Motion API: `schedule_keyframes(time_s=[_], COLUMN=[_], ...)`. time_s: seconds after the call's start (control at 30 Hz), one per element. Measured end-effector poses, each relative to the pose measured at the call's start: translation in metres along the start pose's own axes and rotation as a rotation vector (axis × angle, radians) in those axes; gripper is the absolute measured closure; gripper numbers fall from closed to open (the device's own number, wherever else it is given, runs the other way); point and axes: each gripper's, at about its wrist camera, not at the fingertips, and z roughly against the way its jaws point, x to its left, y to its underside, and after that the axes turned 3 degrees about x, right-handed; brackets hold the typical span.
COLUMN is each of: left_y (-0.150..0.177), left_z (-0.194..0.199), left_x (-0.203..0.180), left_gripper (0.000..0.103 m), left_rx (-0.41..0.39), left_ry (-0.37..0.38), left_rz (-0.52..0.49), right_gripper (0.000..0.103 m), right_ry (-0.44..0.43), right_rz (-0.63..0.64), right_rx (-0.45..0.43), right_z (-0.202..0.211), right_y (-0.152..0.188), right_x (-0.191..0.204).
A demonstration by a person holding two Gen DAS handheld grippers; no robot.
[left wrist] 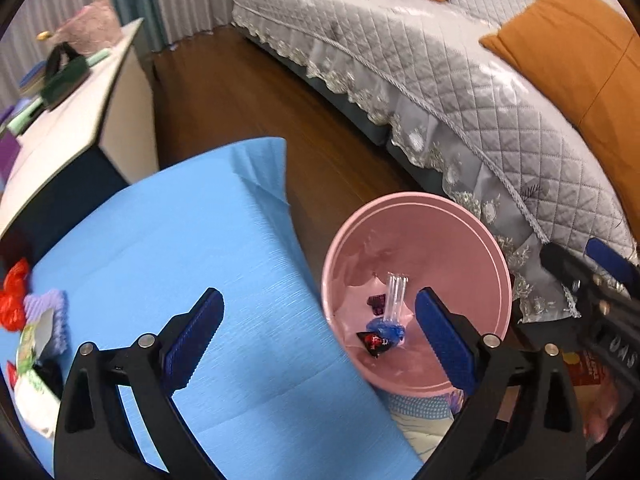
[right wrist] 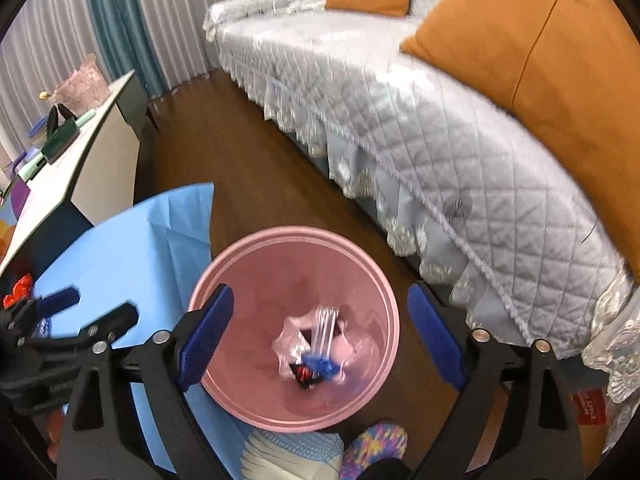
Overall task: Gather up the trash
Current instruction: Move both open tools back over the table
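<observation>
Our left gripper (left wrist: 316,336) hangs with its jaws spread wide and nothing between them, one blue pad (left wrist: 194,334) over the blue tablecloth (left wrist: 180,240), the other over the rim of the pink bin (left wrist: 416,202). Our right gripper (right wrist: 320,340) is likewise released and empty, its pads wide apart and poised directly above the same pink bin (right wrist: 296,236), touching nothing.

The collected trash lies at the bottom of the bin: a clear plastic bag (left wrist: 396,300) standing up from a crumpled blue wrapper (left wrist: 386,330), with a dark red-and-black wrapper (left wrist: 374,344) just beside it. From the right wrist the same heap appears blurred, the blue wrapper (right wrist: 322,366) beside the red-and-black wrapper (right wrist: 306,374).

More litter sits at the far left edge of the tablecloth: a red crinkled wrapper (left wrist: 14,300), a lilac knitted piece (left wrist: 52,320) and a white-and-green packet (left wrist: 34,344).

The bin stands on the wooden floor (left wrist: 224,92) between the table and a grey quilted sofa (left wrist: 440,80) with orange cushions (left wrist: 568,52). A red carton (right wrist: 590,406) by the sofa carries white lettering too small and blurred for us to read.
</observation>
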Motion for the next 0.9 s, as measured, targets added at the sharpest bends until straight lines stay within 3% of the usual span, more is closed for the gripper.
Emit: schedule_keyframes(time_s=[0.2,0.43,0.73,0.9], left_y=[0.020,0.054,0.142,0.195], left_z=[0.026,0.075,0.131,0.154], left_x=[0.024,0.062,0.156,0.205], left_gripper=[0.010,0.009,0.009,0.009], left_rx=[-0.020,-0.066,-0.106,-0.120], left_ry=[-0.029,-0.106,-0.227,-0.286], left_rz=[0.059,0.068,0.172,0.290], right_gripper=[0.005,0.005,0.005,0.005], right_ry=[-0.018,-0.116,-0.194,-0.227], right_rz=[0.045,0.111,0.373,0.406], right_rx=[-0.113,-0.124,-0.183,-0.184], right_z=[0.039,0.065,0.097,0.119], right_y=[0.004,0.022,0.056,0.062], right_x=[0.031,0.073,0.141,0.170])
